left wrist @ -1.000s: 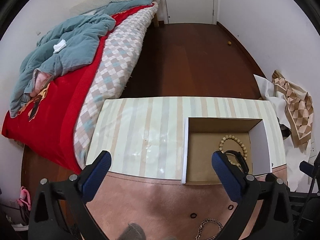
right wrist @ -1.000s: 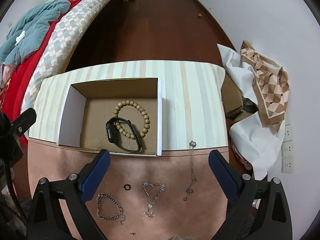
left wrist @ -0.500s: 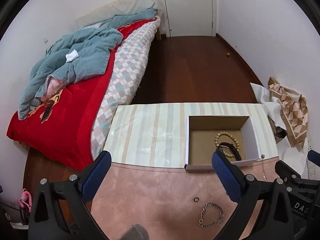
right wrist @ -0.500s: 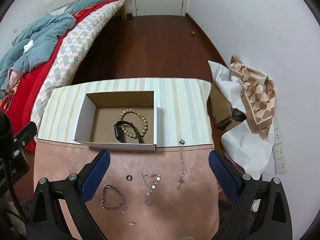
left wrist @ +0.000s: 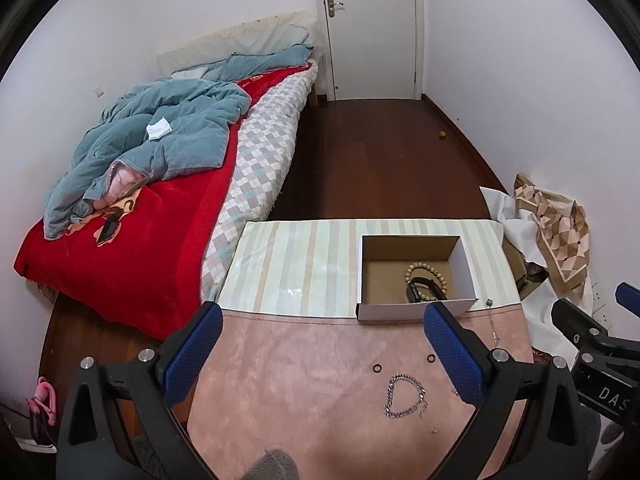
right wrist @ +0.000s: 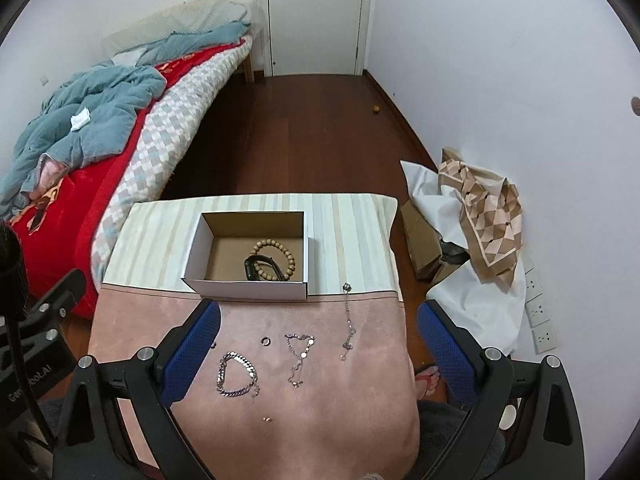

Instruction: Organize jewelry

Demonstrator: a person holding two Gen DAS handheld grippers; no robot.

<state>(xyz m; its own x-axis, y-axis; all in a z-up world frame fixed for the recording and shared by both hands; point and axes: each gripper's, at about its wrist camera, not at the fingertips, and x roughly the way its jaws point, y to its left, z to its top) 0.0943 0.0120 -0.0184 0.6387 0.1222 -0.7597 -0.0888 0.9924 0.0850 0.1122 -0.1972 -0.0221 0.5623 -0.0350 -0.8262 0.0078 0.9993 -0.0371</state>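
Two handheld grippers hang above a low table in a small bedroom with white walls, a dark wooden floor (right wrist: 320,128) and a closed white door (right wrist: 316,16). A bed with a red cover (left wrist: 132,256) and a rumpled teal blanket (left wrist: 160,136) lies to the left; crumpled white and brown-patterned paper (right wrist: 476,208) sits against the right wall. The table has a pale striped cloth (right wrist: 352,236) on its far half and a pink suede-like mat (right wrist: 300,420) on its near half. An open white cardboard box with a brown inside (right wrist: 248,280) stands on the stripes at the mat's edge; it holds a tan wooden bead bracelet (right wrist: 280,254) with a black wristband (right wrist: 260,270) lying across it. On the mat, well apart from each other, lie a chunky silver chain bracelet curled in a loop (right wrist: 236,376), a small dark ring (right wrist: 265,341), a thin silver charm chain folded in a V pointing toward the camera (right wrist: 300,354), and a slim silver chain laid straight (right wrist: 347,320), its long axis running from the box side toward the camera, its far end resting on the stripes. A tiny gold stud (right wrist: 267,419) lies nearest. The left gripper (left wrist: 326,354) and the right gripper (right wrist: 320,346) both have their blue-padded jaws spread wide, holding nothing, raised clear of the jewelry.
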